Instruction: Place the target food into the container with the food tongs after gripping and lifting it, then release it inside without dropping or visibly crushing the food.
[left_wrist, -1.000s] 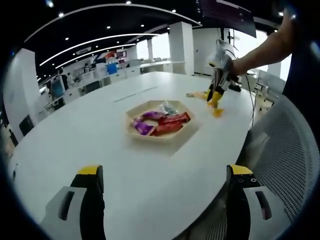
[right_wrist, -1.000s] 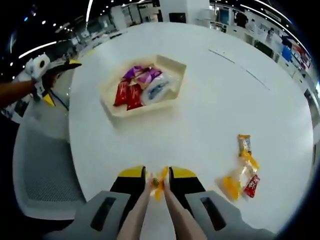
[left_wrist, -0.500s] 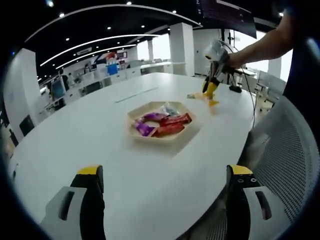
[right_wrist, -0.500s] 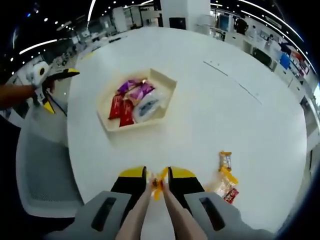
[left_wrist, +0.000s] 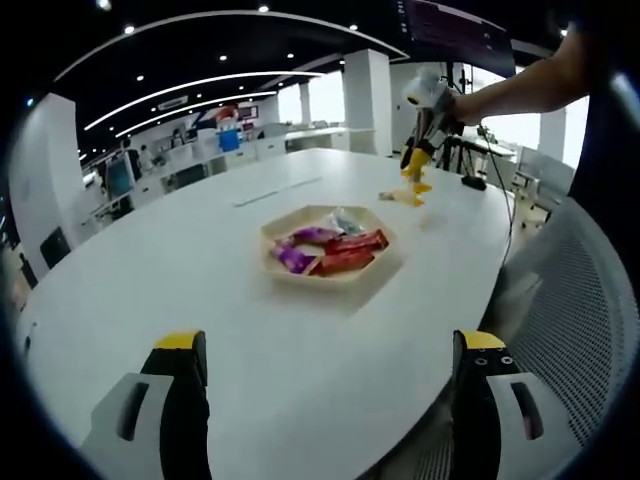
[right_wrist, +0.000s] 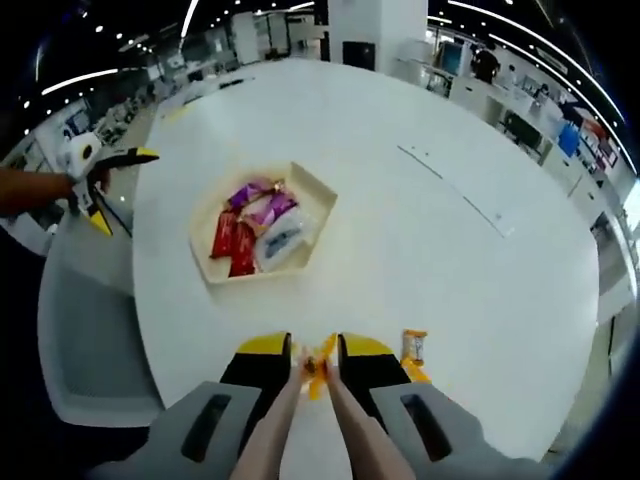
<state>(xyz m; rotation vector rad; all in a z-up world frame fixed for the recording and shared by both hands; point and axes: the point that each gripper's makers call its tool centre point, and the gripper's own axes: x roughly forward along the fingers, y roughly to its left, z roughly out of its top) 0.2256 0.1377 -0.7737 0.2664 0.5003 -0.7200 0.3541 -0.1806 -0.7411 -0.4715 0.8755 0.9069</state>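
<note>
So my right gripper (right_wrist: 314, 352) is squeezed down on the food tongs (right_wrist: 300, 420), and the tongs' tips are pinched on a small orange-wrapped candy (right_wrist: 314, 366), held up over the near edge of the big white oval table (right_wrist: 450, 250). In the left gripper view the same gripper shows up high at the far right edge of the table (left_wrist: 200, 280), with the candy (left_wrist: 418, 186) dangling off the tong tips above the surface. The container (right_wrist: 262, 229), a pale hexagonal tray, sits toward the left side of the table in the right gripper view, well apart from my candy, and it's already got red and purple wrapped snacks (right_wrist: 243, 222) plus one clear-ish packet in it. A couple more loose snack packets (right_wrist: 413, 347) lie on the table just beside my right jaw. My left gripper (left_wrist: 325, 370) is hanging wide open with nothing in it, near the table edge closest to me, with the tray (left_wrist: 328, 243) out toward the middle. A grey mesh chair (left_wrist: 570, 300) is tucked in at the right.
</note>
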